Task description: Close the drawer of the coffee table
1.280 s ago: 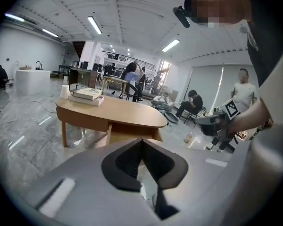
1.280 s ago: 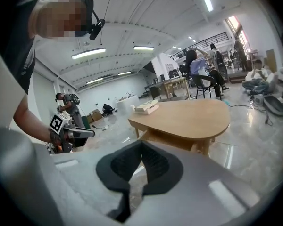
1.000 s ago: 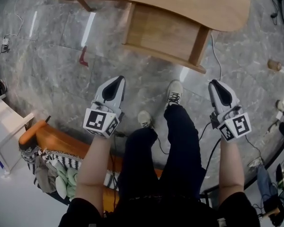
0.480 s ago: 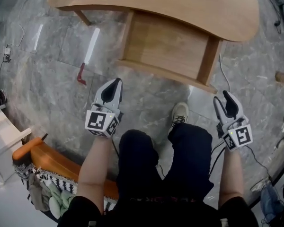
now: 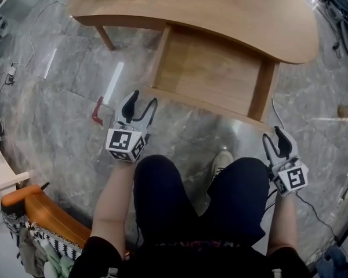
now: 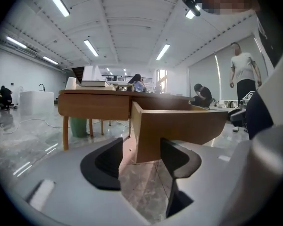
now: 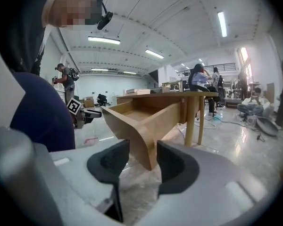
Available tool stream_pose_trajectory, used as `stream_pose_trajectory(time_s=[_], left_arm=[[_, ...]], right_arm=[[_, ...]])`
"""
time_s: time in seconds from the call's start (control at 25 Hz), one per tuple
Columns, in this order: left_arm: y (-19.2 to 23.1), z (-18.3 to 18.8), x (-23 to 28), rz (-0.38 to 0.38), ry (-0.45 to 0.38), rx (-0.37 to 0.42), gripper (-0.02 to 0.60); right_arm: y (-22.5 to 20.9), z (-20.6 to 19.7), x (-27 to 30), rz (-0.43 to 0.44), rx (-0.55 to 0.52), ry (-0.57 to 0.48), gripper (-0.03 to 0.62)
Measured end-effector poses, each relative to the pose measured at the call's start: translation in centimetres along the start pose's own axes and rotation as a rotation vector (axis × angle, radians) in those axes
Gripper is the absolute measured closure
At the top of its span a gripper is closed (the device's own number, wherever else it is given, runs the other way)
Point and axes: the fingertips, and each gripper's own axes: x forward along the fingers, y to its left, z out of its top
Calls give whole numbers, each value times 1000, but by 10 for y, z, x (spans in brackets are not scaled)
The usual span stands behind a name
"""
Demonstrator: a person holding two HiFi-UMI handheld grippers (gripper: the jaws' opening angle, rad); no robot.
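Your left claw [image 5: 144,99] had just been opening and stood wide, with nothing gripped. In its own view the near left corner of the drawer [image 5: 211,68] lined up between the jaws but lay ahead of them, untouched. Your right claw [image 5: 274,136] had likewise just been opening and held nothing, and it faced the drawer's near right corner, close but apart from it. The drawer was pulled well out from under the front edge of the surface [image 5: 220,10].

The main risk I judged was an uneven push. If one claw met the front panel ahead of the other, the drawer could skew on its runners and bind. With the jaws spread, a tip could also slide off the panel's rounded corner or slip beneath its lower edge. A hard shove might make the whole piece slide on the polished floor [image 5: 64,97] instead of seating the drawer.
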Motion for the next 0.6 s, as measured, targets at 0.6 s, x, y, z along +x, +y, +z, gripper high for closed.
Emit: stream_pose_trajectory(time_s=[0.6], left_arm=[[-17,10,12,-42,0,31,360]], right_arm=[[-1,-2,14,-88,34,-18,413]])
